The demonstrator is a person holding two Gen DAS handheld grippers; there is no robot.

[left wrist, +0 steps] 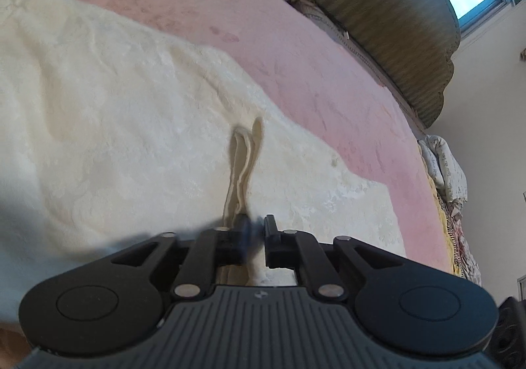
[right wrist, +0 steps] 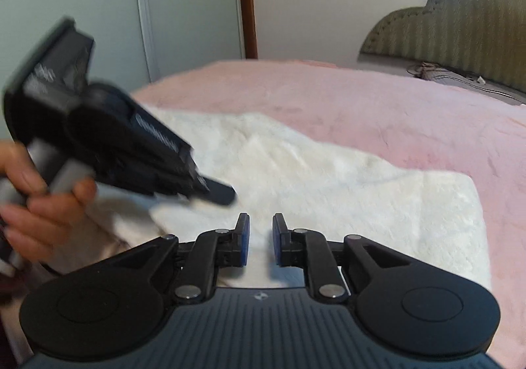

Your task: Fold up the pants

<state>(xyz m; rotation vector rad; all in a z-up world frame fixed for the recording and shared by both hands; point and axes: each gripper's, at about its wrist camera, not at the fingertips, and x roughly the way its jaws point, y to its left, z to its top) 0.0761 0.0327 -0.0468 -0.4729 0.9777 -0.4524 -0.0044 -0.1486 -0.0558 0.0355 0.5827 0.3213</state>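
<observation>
The cream fleece pants (left wrist: 115, 112) lie spread on the pink bed cover; they also show in the right wrist view (right wrist: 328, 178). A raised fold of their edge (left wrist: 245, 158) runs up to my left gripper (left wrist: 254, 231), whose jaws stand slightly apart with the fabric at the left finger; motion blur hides the grip. In the right wrist view the left gripper (right wrist: 217, 195) is a blurred black shape held by a hand, tips down at the pants. My right gripper (right wrist: 260, 237) is open and empty, hovering just over the pants' near edge.
The pink bed cover (left wrist: 296, 40) surrounds the pants. A padded green headboard (right wrist: 460, 24) stands at the far right, with cables (right wrist: 437, 71) below it. Bedding is piled beside the bed (left wrist: 447, 172). A wardrobe (right wrist: 98, 7) stands behind.
</observation>
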